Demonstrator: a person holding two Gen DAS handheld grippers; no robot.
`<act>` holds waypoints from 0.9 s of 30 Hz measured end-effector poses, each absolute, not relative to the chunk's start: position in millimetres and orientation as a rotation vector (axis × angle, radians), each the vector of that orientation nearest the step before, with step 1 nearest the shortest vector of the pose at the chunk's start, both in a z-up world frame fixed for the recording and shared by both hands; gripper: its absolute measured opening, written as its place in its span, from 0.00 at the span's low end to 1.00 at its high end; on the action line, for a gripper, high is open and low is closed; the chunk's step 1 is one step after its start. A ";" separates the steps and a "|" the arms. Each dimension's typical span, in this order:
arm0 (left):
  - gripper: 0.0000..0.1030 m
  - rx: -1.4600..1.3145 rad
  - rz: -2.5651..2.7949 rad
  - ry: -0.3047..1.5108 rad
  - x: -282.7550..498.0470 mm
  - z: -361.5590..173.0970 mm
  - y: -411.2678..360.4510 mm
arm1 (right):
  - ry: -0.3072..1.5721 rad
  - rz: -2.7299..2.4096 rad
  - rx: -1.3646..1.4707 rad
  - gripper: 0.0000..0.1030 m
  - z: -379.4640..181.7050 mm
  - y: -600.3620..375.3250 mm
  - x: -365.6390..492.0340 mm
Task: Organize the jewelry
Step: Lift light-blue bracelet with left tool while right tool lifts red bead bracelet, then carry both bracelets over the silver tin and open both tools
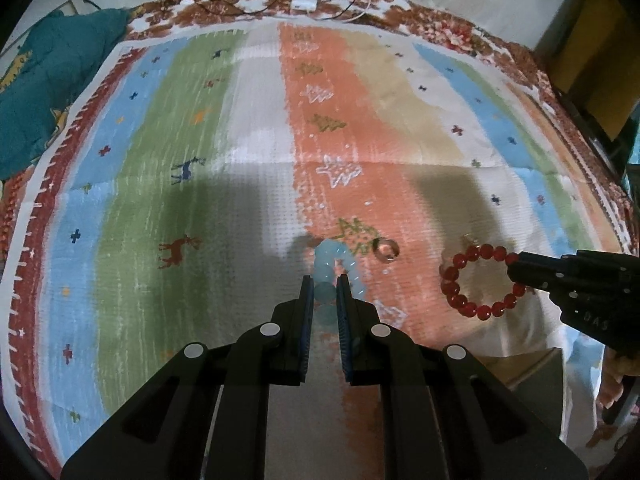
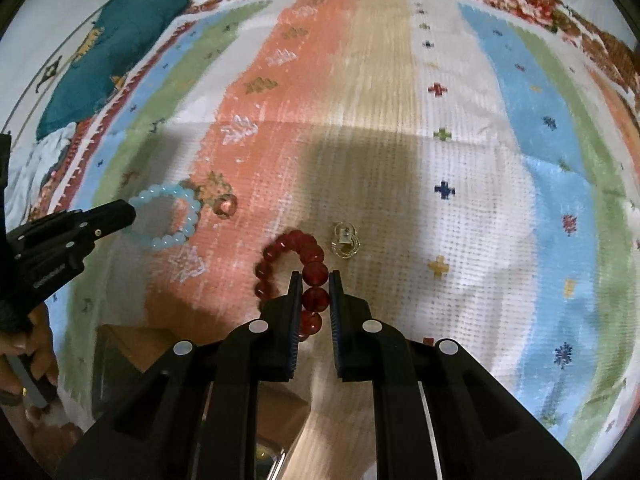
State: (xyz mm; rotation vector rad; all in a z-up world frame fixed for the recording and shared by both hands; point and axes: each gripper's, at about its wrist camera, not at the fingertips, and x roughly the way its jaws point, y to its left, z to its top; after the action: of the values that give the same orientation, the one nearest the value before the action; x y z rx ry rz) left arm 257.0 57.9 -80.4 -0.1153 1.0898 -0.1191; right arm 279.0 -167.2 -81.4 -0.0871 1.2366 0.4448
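Observation:
My left gripper [image 1: 325, 280] is shut on a pale blue bead bracelet [image 1: 329, 266], which hangs lifted above the striped cloth; the right wrist view shows that bracelet [image 2: 168, 218] as a full ring at the left gripper's [image 2: 130, 210] tip. My right gripper [image 2: 315, 276] is shut on a red bead bracelet [image 2: 294, 268], also raised off the cloth. From the left wrist view the red bracelet [image 1: 482, 280] hangs from the right gripper [image 1: 516, 268]. A small ring [image 1: 385, 249] [image 2: 225, 205] lies on the orange stripe. A clear earring [image 2: 345, 240] lies just beyond the red bracelet.
The striped patterned cloth [image 1: 248, 128] covers the table. A teal fabric bundle [image 1: 52, 80] sits at the far left edge. Cables and a white adapter [image 1: 305, 2] lie at the far edge. A brown open box [image 2: 132, 364] stands near the front under my grippers.

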 end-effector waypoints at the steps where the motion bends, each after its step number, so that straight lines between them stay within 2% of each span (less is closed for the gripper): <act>1: 0.11 -0.115 -0.122 1.085 255.3 -77.6 56.5 | 1.229 0.447 -0.090 0.13 -78.2 -167.0 277.8; 27: 0.11 -0.134 -0.167 0.956 216.7 -19.0 42.9 | 1.027 0.475 -0.116 0.14 -13.0 -179.4 234.3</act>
State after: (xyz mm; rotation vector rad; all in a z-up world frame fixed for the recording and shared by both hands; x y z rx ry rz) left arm 216.7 42.9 -19.0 -0.1337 0.9556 -0.1675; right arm 234.3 -179.4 -13.0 -0.1158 1.0271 0.4753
